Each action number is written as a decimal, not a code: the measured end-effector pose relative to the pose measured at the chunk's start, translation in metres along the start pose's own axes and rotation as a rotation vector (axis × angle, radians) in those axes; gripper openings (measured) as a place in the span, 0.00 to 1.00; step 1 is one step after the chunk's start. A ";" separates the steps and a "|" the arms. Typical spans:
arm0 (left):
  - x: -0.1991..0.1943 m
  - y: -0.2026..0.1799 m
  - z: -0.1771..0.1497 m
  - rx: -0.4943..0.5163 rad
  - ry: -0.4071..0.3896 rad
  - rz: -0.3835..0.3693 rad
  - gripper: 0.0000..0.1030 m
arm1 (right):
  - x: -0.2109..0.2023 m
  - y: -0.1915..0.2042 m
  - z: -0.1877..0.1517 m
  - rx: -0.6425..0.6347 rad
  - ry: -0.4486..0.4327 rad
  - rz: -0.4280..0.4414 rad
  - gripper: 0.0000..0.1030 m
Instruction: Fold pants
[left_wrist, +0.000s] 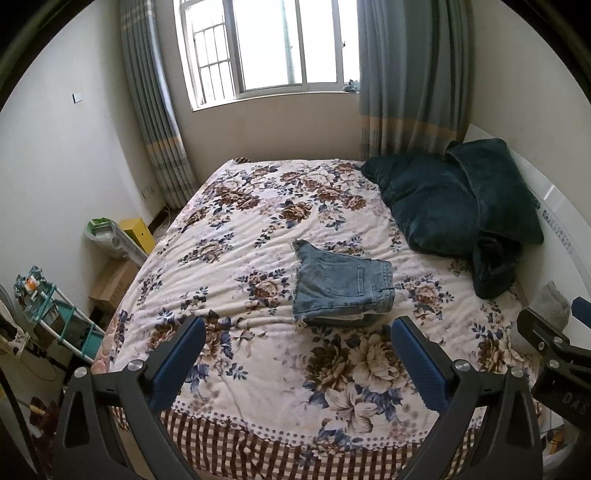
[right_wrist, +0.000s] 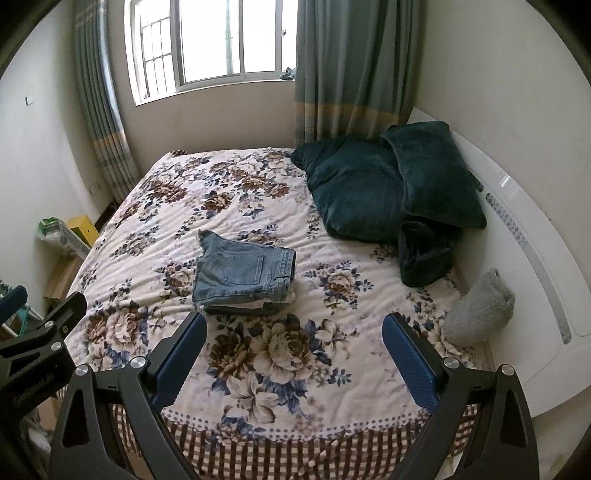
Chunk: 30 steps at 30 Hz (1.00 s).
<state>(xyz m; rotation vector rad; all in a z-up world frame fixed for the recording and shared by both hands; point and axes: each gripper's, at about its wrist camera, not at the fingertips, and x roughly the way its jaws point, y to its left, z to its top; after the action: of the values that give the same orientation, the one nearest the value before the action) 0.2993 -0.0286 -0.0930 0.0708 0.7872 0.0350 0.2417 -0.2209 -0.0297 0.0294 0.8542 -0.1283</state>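
Folded blue denim shorts (left_wrist: 341, 282) lie in a compact stack on the floral bedspread (left_wrist: 258, 221), back pocket up; they also show in the right wrist view (right_wrist: 243, 273). My left gripper (left_wrist: 297, 326) is open and empty, held above the near part of the bed, short of the shorts. My right gripper (right_wrist: 293, 325) is open and empty, likewise near the foot of the bed and right of the shorts. Each gripper shows at the edge of the other's view.
Dark green pillows and a blanket (right_wrist: 391, 188) are piled at the right by the white headboard (right_wrist: 535, 258). A grey plush toy (right_wrist: 480, 310) lies near the right edge. Boxes and a shelf (left_wrist: 110, 258) stand on the floor left of the bed. A window (left_wrist: 266, 44) is at the back.
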 end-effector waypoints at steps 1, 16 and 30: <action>0.000 0.000 -0.001 -0.003 0.000 0.000 1.00 | -0.001 0.001 -0.002 -0.001 0.000 0.000 0.95; -0.002 0.004 -0.003 -0.005 0.002 0.005 1.00 | -0.005 0.002 -0.002 -0.008 -0.001 0.018 0.95; -0.003 0.007 -0.004 -0.008 0.004 0.004 1.00 | -0.005 0.002 0.000 -0.010 0.001 0.024 0.95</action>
<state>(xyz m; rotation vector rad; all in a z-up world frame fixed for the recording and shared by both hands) 0.2947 -0.0221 -0.0932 0.0649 0.7905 0.0423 0.2383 -0.2188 -0.0262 0.0302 0.8550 -0.1014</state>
